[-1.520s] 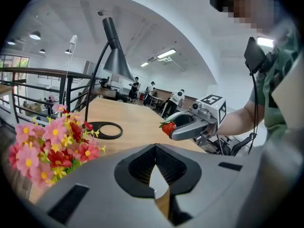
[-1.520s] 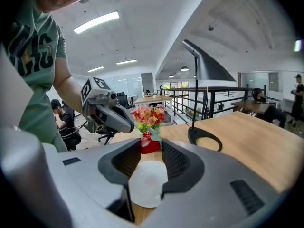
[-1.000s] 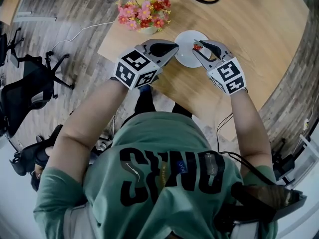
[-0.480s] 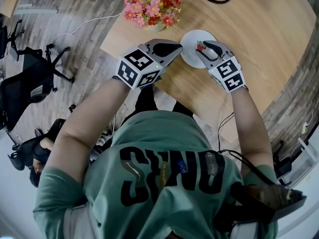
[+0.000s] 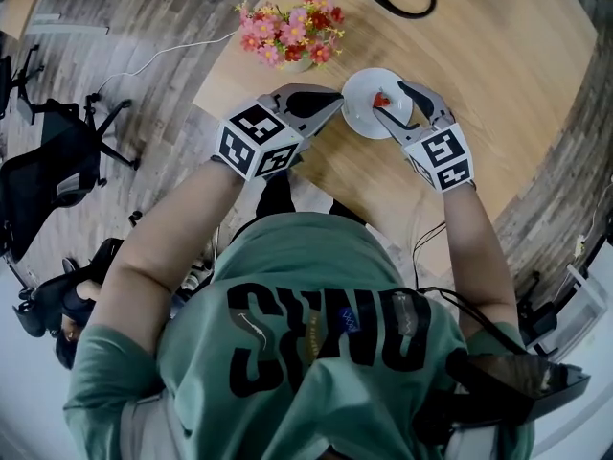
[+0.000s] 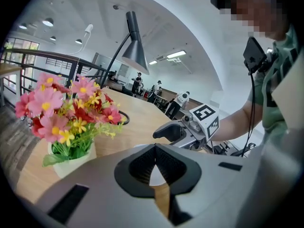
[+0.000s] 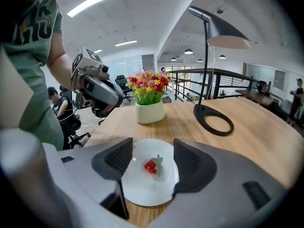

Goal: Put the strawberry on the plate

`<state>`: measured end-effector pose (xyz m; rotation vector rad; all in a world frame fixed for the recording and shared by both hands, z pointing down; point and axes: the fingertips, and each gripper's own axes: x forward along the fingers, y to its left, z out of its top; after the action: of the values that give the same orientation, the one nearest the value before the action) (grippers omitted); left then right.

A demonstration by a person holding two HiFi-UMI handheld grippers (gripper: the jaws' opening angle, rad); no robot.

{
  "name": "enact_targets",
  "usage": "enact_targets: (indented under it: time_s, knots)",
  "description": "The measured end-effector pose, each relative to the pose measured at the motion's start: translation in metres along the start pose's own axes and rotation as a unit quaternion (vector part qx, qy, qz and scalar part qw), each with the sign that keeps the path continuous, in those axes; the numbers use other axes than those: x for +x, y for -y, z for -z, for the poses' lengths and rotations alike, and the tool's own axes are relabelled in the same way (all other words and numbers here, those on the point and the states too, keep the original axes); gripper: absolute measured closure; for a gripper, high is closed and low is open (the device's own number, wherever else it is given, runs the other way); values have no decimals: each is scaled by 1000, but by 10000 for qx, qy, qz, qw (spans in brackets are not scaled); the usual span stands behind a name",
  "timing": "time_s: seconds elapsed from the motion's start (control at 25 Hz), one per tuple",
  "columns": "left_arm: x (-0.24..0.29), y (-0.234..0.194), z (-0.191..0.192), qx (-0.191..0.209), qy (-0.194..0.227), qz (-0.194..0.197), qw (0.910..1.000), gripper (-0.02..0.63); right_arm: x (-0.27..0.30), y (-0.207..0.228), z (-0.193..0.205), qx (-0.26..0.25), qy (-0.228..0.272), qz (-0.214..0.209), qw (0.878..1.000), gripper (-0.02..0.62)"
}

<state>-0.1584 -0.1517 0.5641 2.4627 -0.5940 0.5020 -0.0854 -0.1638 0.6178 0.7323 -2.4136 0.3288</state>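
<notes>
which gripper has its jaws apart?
The right gripper: its jaws are opening, wide apart over the plate, with the strawberry lying loose between them. The left gripper has its jaw tips together, with nothing in them.

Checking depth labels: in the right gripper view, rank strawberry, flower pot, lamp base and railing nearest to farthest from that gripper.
right gripper jaws opening, strawberry loose between them.
1. strawberry, on the plate, centre.
2. flower pot, ahead left; lamp base, ahead right: too close to call.
3. railing, far back right.
</notes>
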Motion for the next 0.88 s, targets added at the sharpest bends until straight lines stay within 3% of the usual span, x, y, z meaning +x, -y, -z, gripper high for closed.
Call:
enact_targets:
  time_s: [0.48,0.68,0.88]
  knots:
    - [-44,30,-46,-126,488,127,9986,601,-45,1,-49,711,519,-79,9961,345]
    - [-64,42,-71,-121,770,130,9969,601,-73,10,-67,742,677,185,9948,450]
    - [-82,68,-88,-49,1011,212,9946,601,-96,13,-83,776,817,323,9931,504]
